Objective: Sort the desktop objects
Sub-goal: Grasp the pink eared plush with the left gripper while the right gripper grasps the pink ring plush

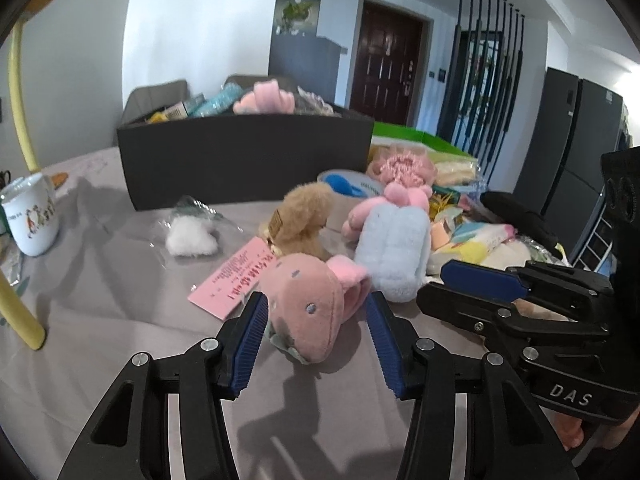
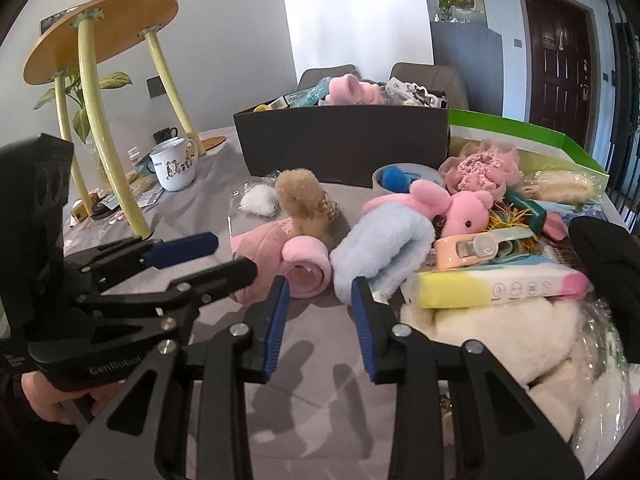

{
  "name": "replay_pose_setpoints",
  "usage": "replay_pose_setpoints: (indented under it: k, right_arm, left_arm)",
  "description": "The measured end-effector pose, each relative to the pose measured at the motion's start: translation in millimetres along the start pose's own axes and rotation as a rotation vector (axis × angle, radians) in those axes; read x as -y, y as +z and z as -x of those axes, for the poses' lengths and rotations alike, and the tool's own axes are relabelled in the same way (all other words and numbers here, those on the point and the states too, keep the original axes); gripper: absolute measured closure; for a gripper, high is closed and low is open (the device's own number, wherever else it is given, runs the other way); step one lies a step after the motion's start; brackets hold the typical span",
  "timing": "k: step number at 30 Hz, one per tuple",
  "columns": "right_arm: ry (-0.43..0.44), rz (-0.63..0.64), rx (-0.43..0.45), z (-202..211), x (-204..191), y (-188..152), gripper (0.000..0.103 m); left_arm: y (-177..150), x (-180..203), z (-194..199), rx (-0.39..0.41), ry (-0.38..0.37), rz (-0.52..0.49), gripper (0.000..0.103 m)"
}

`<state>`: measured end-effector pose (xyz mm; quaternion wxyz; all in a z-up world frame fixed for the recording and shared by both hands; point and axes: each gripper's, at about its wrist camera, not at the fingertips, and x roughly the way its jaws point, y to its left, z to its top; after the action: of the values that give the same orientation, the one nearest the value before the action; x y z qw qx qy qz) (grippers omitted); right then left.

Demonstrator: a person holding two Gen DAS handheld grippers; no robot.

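Note:
A pink plush toy [image 1: 308,304] lies on the grey tablecloth between the open fingers of my left gripper [image 1: 316,312], which straddles it without closing; it also shows in the right wrist view [image 2: 280,256]. Behind it lie a light blue plush [image 1: 394,248], a tan plush dog [image 1: 302,220] and a pink card [image 1: 236,280]. My right gripper [image 2: 320,300] is open and empty just in front of the blue plush [image 2: 380,252]. The right gripper also shows in the left wrist view [image 1: 472,292], beside the pile.
A black box [image 1: 248,156] full of items stands at the back, with a green box [image 2: 540,136] beside it. A tape roll [image 1: 352,188], a pink bunny [image 2: 456,204] and packets crowd the right. A white mug [image 1: 30,216] and yellow stool legs [image 2: 100,136] stand left.

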<state>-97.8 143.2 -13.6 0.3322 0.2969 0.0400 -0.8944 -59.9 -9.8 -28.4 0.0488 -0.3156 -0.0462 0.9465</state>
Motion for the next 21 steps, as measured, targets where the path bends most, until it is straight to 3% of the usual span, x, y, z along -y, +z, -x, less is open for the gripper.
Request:
replay_pose_setpoints:
  k: [3,4,5,21]
  right_arm:
    - [0.005,0.001,-0.008,-4,0,1,0.071]
    - [0.007,0.0,-0.013,-6,1,1,0.071]
    - [0.012,-0.002,-0.018,-7,1,1,0.071]
    - [0.045,0.029,-0.113,-37,-3,5,0.071]
  left_arm:
    - [2,-2,-10,-0.046,0.003,0.004,0.051]
    - [3,-2,-13,-0.06,0.001,0.007,0.054]
    - [3,-4,-17,-0.074,-0.006,0.017,0.064]
    - [1,-27,-13,-0.108,-0.049,0.071,0.066]
